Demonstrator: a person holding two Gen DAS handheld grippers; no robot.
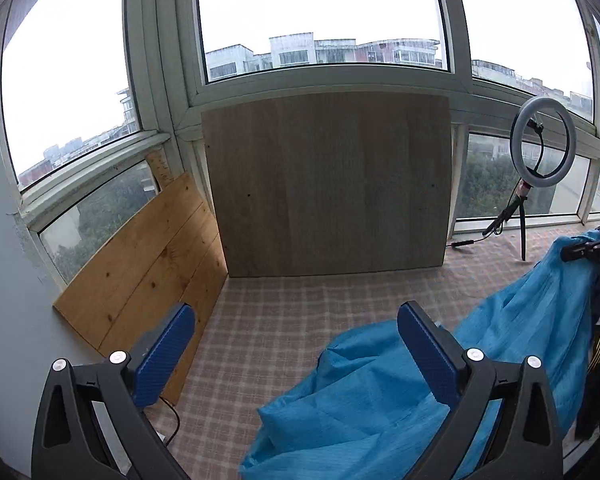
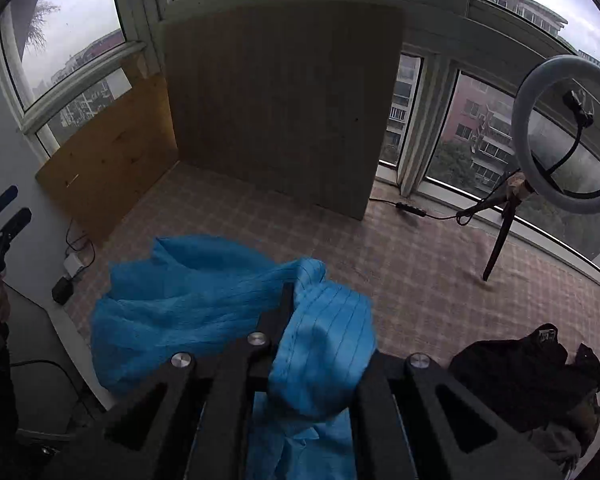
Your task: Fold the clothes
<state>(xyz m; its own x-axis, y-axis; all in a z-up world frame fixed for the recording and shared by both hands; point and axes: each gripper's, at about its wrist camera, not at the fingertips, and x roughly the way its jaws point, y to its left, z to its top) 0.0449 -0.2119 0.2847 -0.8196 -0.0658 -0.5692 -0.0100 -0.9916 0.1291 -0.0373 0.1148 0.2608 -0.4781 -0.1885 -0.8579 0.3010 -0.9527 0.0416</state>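
A bright blue garment (image 1: 380, 396) with thin stripes lies crumpled on the checked tablecloth (image 1: 284, 320). One end of it rises to the right, pinched by my right gripper (image 1: 570, 250). In the right wrist view that gripper (image 2: 298, 284) is shut on the blue garment (image 2: 188, 296), which bunches over its fingers and hides the tips. My left gripper (image 1: 296, 344) hangs open above the cloth's left part, nothing between its blue pads (image 1: 168, 356). From the right wrist view, the left gripper (image 2: 12, 206) shows at the far left edge.
A grey wooden board (image 1: 328, 184) and a yellow pine board (image 1: 152, 264) lean against the windows at the back. A ring light (image 2: 568, 136) on a tripod stands back right. A dark pile of clothes (image 2: 528, 368) lies at the right. A charger and cables (image 2: 70, 268) sit at the left.
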